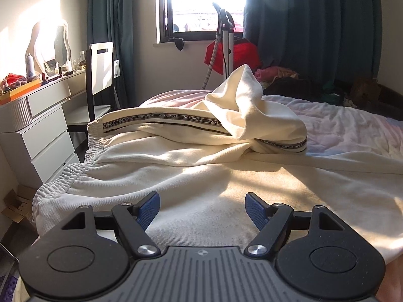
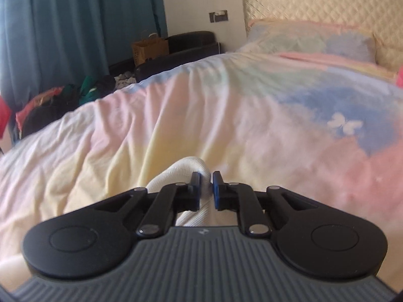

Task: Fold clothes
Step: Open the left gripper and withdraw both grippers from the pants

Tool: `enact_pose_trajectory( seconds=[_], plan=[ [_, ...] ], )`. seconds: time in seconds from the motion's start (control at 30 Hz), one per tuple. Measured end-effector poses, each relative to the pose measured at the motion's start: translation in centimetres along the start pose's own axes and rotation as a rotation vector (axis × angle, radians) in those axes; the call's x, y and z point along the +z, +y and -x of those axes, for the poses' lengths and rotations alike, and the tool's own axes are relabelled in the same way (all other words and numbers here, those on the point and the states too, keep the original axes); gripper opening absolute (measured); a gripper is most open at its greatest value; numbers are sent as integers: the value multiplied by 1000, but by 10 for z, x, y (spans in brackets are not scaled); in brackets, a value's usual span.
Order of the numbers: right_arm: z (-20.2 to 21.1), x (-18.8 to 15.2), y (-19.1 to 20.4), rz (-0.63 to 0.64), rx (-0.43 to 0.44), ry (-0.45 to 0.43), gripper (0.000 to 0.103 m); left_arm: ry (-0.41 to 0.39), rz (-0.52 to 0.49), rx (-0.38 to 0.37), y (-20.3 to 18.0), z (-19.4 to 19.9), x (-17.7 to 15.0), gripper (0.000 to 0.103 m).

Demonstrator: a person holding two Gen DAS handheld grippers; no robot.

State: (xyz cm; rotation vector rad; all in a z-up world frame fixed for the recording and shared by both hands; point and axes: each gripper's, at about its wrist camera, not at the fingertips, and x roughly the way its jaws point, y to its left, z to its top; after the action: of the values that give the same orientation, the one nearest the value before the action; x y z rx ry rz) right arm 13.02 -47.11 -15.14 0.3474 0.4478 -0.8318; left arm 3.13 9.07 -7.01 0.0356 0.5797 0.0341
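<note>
In the left wrist view, cream trousers [image 1: 191, 166] are seen spread over the near part of a bed [image 1: 352, 125] covered in a pastel quilt. The fabric is ribbed and thick, lit in patches by low sunlight. A gathered elastic waistband [image 1: 63, 176] runs along the left edge, near the edge of the bed. A black tape printed with the words NOT-SIMPLE [image 1: 163, 118] is carried along the side seam of the upper leg. One leg has been doubled back, so that a loose peak of cloth [image 1: 239, 88] stands up above the rest. The left gripper [image 1: 202, 209] is held low over the trousers with its blue pads spread wide apart; nothing is caught between them. A white dresser [image 1: 45, 130] and a chair [image 1: 99, 75] are seen at the left, and a window [image 1: 204, 5] between teal curtains [image 1: 314, 25] behind.

In the right wrist view, the right gripper [image 2: 207, 188] is pressed together on a bunched fold of the same cream cloth [image 2: 186, 168], which bulges up just beyond the pads. The quilt stretches ahead to a pillow [image 2: 314, 40] and a padded headboard [image 2: 327, 0].
</note>
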Motion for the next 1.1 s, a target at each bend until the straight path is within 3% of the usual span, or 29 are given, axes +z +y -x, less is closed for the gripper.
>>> enact_pose_trajectory(
  seconds=[0.2, 0.23, 0.3, 0.33, 0.37, 0.5, 0.57, 0.8, 1.1],
  plan=[
    [22, 4, 12, 83, 11, -63, 21, -5, -7, -6, -1, 1, -1, 76],
    [29, 6, 13, 89, 21, -78, 29, -6, -7, -7, -1, 1, -1, 76],
    [46, 10, 15, 91, 74, -101, 65, -10, -7, -11, -3, 2, -2, 76],
    [57, 12, 17, 91, 111, -113, 91, -13, -10, -13, -4, 3, -2, 76],
    [70, 13, 18, 93, 152, -130, 94, -16, -14, -16, -4, 4, -3, 76],
    [122, 23, 31, 100, 260, -105, 94, -21, -30, -19, -8, 6, -5, 76],
    [154, 23, 35, 85, 369, -90, 94, -22, -39, -20, -10, 7, -7, 76],
    [238, -12, 54, 205, 606, -62, 94, -18, -76, -57, -23, 15, -17, 76],
    [274, -37, 76, 243, 672, -77, 94, -30, -201, -102, -56, 13, -31, 77]
  ],
)
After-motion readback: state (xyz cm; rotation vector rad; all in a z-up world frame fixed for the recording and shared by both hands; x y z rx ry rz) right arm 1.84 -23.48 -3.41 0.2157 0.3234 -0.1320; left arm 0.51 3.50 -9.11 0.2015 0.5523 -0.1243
